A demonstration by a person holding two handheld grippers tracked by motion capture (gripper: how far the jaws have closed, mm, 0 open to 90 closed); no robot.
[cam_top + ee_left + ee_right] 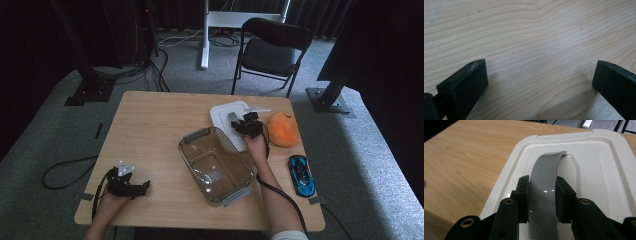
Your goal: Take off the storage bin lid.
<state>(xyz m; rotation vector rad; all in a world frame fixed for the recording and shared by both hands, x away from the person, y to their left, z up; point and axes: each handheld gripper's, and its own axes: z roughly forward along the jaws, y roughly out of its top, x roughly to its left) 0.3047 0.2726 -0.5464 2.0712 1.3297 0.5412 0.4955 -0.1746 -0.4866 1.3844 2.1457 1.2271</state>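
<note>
A white plastic lid (226, 119) (599, 170) lies on the wooden table (150, 130) behind a clear glass dish (216, 165) with grey handles. The lid's grey arched handle (544, 192) (233, 118) stands up from its middle. My right gripper (542, 200) (246, 125) is shut on that handle, one black pad pressed on each side of it. My left gripper (146, 187) (540, 82) rests at the table's front left corner, jaws wide apart with bare wood between them.
An orange soft toy (283, 129) lies right of the lid and a blue toy car (301, 174) sits near the front right edge. A black folding chair (272, 50) stands beyond the table. Cables trail from both grippers.
</note>
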